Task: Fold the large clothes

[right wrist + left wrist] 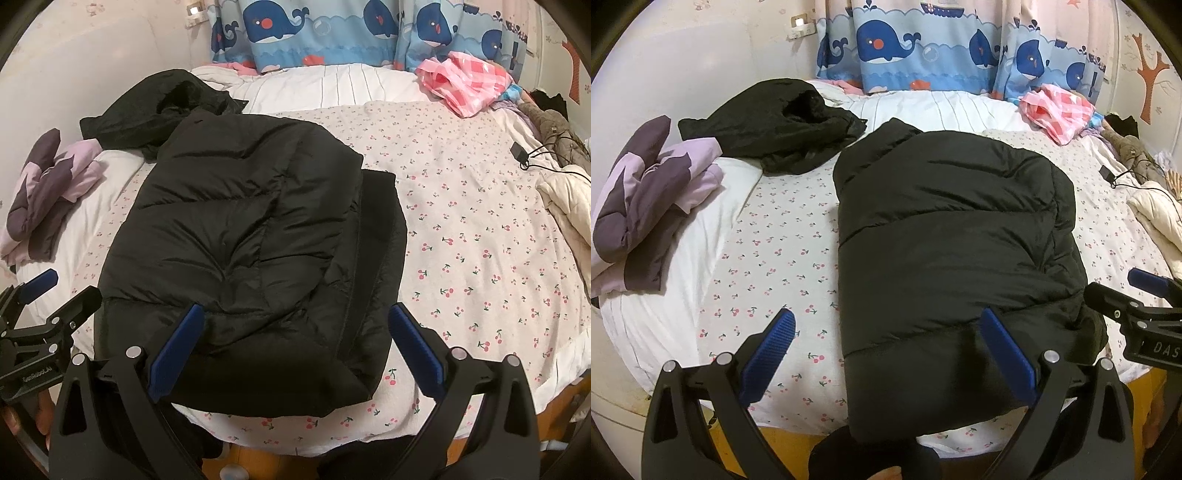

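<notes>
Item: black puffer jacket (945, 236), folded into a thick block on the cherry-print bed sheet (775, 258), its near hem just short of the bed's front edge; bare sheet lies open to either side of it, with a second black garment (775, 136) touching its far corner and a purple-and-lilac garment (646, 192) well apart from it. My left gripper (886, 354) is spread wide and holds nothing, one finger over the jacket's near hem, the other over the sheet beside the jacket. My right gripper (295, 350) is likewise wide open and empty, straddling the jacket's near corner.
</notes>
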Demonstrator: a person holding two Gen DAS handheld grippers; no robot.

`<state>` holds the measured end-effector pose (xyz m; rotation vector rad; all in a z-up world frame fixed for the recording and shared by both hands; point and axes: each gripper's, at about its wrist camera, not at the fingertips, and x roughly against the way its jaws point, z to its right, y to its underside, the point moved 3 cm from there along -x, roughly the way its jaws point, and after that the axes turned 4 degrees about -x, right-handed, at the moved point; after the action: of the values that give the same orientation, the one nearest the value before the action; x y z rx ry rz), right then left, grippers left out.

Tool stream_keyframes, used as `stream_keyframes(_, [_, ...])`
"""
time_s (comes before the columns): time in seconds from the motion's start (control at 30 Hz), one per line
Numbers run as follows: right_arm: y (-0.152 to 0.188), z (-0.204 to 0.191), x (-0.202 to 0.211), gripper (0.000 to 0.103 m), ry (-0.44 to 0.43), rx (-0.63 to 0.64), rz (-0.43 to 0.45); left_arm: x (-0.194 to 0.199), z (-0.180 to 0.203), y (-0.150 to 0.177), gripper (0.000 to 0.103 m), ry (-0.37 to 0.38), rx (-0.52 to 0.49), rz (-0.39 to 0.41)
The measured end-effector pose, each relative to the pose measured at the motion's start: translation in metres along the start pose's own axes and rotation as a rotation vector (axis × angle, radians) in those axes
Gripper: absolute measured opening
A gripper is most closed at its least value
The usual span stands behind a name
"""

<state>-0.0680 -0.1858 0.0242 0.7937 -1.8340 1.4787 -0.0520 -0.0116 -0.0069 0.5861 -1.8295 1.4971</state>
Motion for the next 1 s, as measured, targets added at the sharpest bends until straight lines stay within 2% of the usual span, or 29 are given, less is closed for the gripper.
stream_keyframes(0.37, [0.001, -0.003, 0.016, 0.096, 0.002, 0.003, 0.019, 0.009, -0.002, 0.001, 0.096, -0.013, 0.001, 0.016])
stream_keyframes(0.7, [-0.014, -0.004, 0.019, 0.096, 0.002, 0.016, 0.033, 0.013, 0.004, -0.005, 0.096, -0.012, -0.016, 0.027])
stream_keyframes(0.8, [-0.019, -0.004, 0.012, 0.096, 0.003, 0.026, 0.021, 0.01, 0.005, -0.006, 0.096, 0.013, -0.014, 0.012])
stream_keyframes(0.83, [-0.023, -0.003, 0.01, 0.096, 0.005, 0.03, 0.021, 0.007, 0.004, -0.009, 0.096, 0.042, -0.01, -0.001])
stream_keyframes(1.0, [-0.061, 0.014, -0.003, 0.096, -0.013, 0.002, 0.044, -0.017, -0.012, -0.027, 0.096, 0.096, 0.032, -0.048])
